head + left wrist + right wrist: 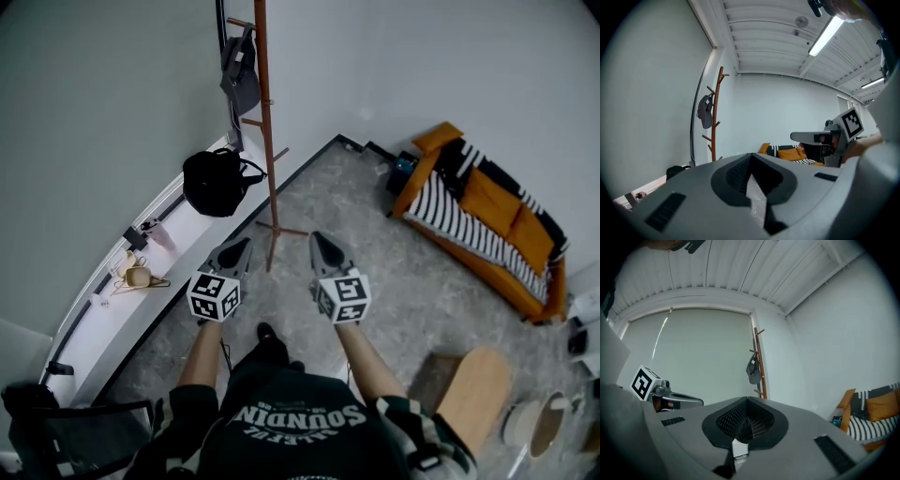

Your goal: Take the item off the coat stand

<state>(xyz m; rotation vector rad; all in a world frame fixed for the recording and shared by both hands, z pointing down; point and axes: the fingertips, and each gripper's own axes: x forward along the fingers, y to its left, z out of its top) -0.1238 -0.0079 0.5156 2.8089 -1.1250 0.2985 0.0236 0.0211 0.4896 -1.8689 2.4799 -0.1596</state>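
A tall brown wooden coat stand rises by the white wall near the room's corner. A grey cap hangs from one of its upper pegs. The left gripper view shows the stand and cap some way ahead; in the right gripper view the cap hangs left of the pole. My left gripper and right gripper are held side by side, short of the stand's base, both pointing toward it. Each is shut with nothing between the jaws.
A black bag sits on the white sill left of the stand, with small items further along. An orange sofa with a striped blanket stands at the right. A wooden stool is at lower right, a black chair at lower left.
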